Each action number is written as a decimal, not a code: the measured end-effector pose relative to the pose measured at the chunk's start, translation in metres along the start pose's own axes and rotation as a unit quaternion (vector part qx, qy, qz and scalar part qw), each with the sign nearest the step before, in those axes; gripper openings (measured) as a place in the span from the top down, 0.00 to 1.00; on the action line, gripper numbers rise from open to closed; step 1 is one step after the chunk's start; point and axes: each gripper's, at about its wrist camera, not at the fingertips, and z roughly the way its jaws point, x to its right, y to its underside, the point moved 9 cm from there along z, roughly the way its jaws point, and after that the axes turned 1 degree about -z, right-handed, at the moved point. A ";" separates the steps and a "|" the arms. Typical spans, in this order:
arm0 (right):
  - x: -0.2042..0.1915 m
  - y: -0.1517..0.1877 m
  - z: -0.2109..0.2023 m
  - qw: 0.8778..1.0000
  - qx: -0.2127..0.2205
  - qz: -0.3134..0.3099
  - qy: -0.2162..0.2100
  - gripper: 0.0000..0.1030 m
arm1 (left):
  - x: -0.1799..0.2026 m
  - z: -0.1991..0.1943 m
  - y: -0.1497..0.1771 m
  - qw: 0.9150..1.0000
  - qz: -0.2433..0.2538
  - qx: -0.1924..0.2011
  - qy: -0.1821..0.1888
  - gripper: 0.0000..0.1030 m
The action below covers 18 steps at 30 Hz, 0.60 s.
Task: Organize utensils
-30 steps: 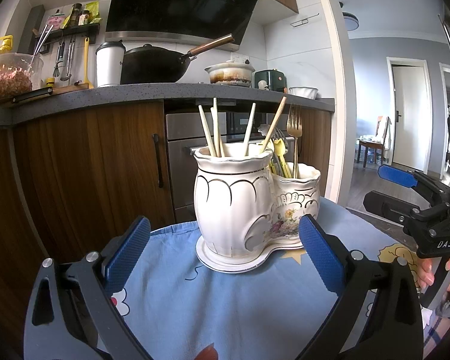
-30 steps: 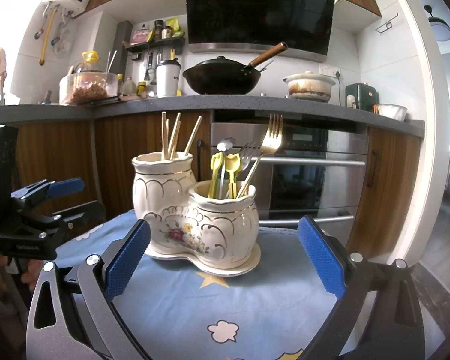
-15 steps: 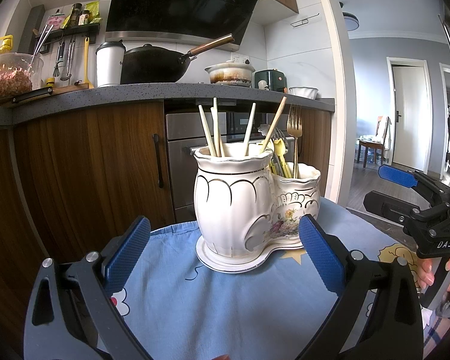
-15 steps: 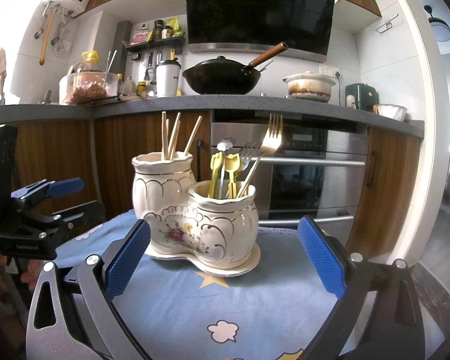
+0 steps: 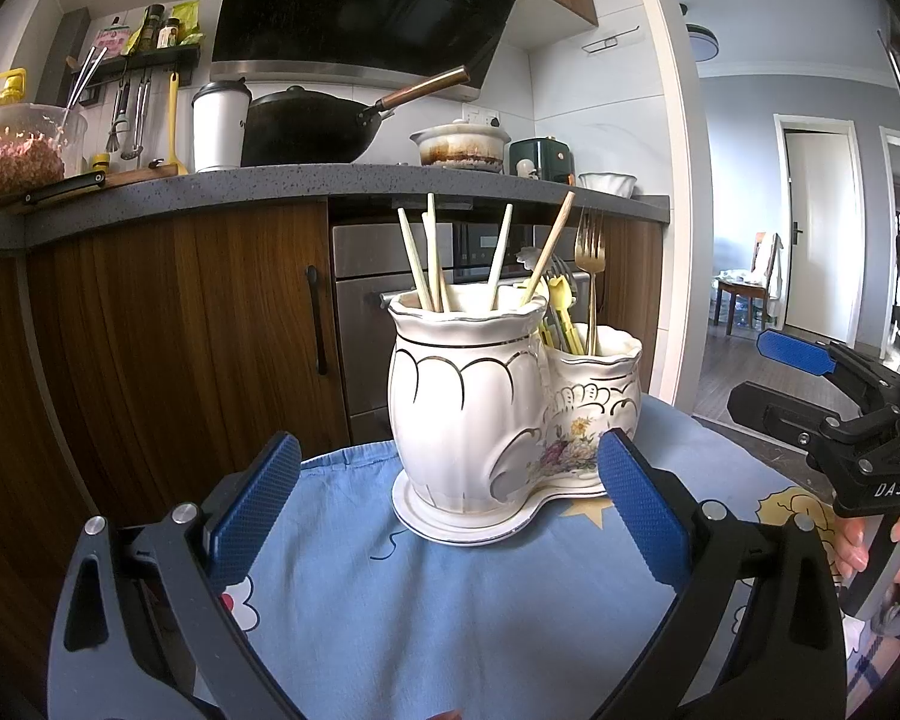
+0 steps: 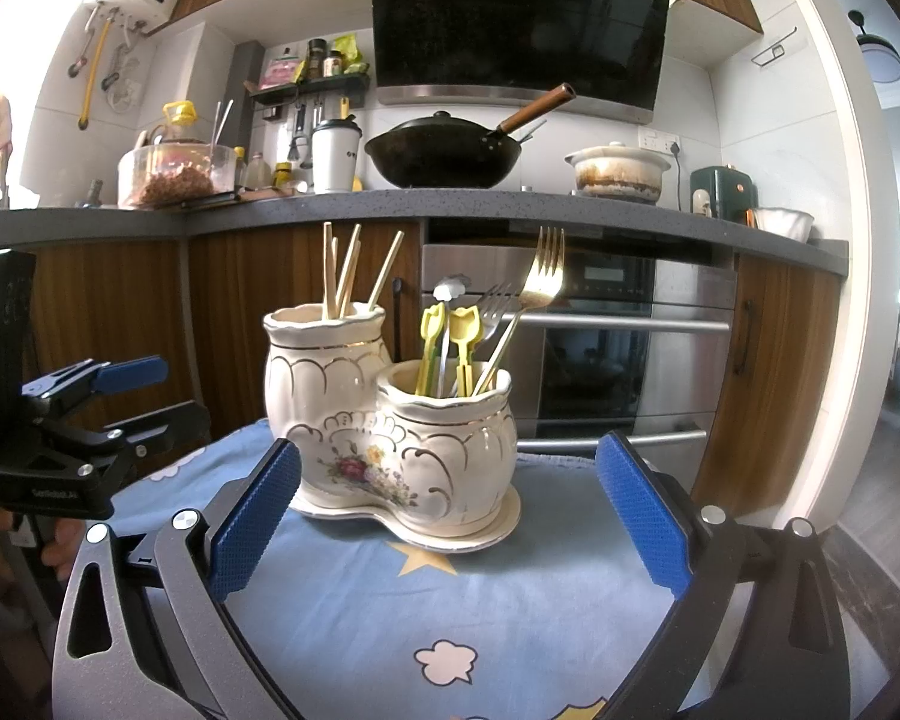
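Note:
A white ceramic double holder (image 5: 468, 408) (image 6: 390, 420) with gold trim and flowers stands on a blue cloth. Its taller pot holds several pale chopsticks (image 5: 426, 258) (image 6: 345, 270). The shorter pot holds a gold fork (image 5: 590, 252) (image 6: 540, 276), a silver fork (image 6: 498, 303) and yellow-handled picks (image 6: 459, 330). My left gripper (image 5: 450, 510) is open, short of the holder, nothing between its blue pads. My right gripper (image 6: 444, 516) is open too, facing the holder from the other side. Each gripper shows in the other's view: the right gripper (image 5: 822, 396) and the left gripper (image 6: 90, 408).
The blue patterned cloth (image 6: 450, 600) covers a small table close to wooden cabinets (image 5: 180, 330) and an oven (image 6: 600, 348). The counter (image 6: 510, 204) behind carries a black wok (image 6: 444, 150), a clay pot and jars. A hand (image 5: 870, 540) holds the right gripper's handle.

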 end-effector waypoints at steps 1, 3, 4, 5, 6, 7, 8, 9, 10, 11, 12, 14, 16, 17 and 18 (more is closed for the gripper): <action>0.000 0.000 0.000 1.000 0.000 0.000 0.000 0.05 | 0.000 0.000 0.000 1.000 0.000 0.000 0.000 0.05; 0.000 0.000 0.000 1.000 0.000 0.000 0.000 0.05 | 0.000 0.000 0.000 1.000 0.000 0.000 0.000 0.05; 0.000 0.000 0.000 1.000 0.000 0.000 0.000 0.05 | 0.000 0.000 0.000 1.000 -0.001 -0.001 0.000 0.05; 0.000 0.000 0.000 1.000 0.000 0.000 0.000 0.05 | 0.000 0.000 0.000 1.000 -0.001 -0.001 -0.001 0.05; 0.000 0.000 0.000 1.000 0.000 0.000 0.000 0.05 | 0.000 0.001 0.001 1.000 -0.001 -0.002 -0.001 0.05; 0.000 0.000 0.000 1.000 0.000 0.000 0.000 0.05 | 0.000 0.001 0.001 1.000 -0.002 -0.002 -0.001 0.05; 0.000 0.000 0.000 1.000 0.000 0.000 0.000 0.05 | 0.000 0.001 0.001 1.000 -0.002 -0.003 -0.001 0.05; 0.000 0.000 0.000 1.000 -0.001 0.000 0.000 0.05 | 0.000 0.001 0.001 1.000 -0.001 -0.002 -0.001 0.05; 0.000 0.000 0.000 1.000 -0.001 0.000 0.000 0.05 | 0.000 0.001 0.001 1.000 -0.001 -0.002 -0.001 0.05; 0.000 0.000 0.000 1.000 -0.001 0.000 0.000 0.05 | 0.000 0.001 0.001 1.000 -0.001 -0.002 -0.001 0.05; 0.000 0.000 0.000 1.000 -0.001 0.000 0.000 0.05 | 0.000 0.001 0.001 1.000 -0.001 -0.002 -0.001 0.05; 0.000 0.000 0.000 1.000 -0.001 0.000 0.000 0.05 | -0.001 0.001 0.001 1.000 -0.002 -0.003 -0.001 0.05; 0.000 0.000 0.000 1.000 -0.001 0.000 0.000 0.05 | -0.001 0.001 0.002 1.000 -0.002 -0.003 -0.001 0.05; 0.000 0.000 0.000 1.000 -0.001 0.000 0.000 0.05 | -0.001 0.002 0.002 1.000 -0.002 -0.004 -0.001 0.05; 0.000 0.000 0.000 1.000 -0.001 0.000 0.000 0.05 | -0.001 0.002 0.003 1.000 -0.002 -0.005 -0.001 0.05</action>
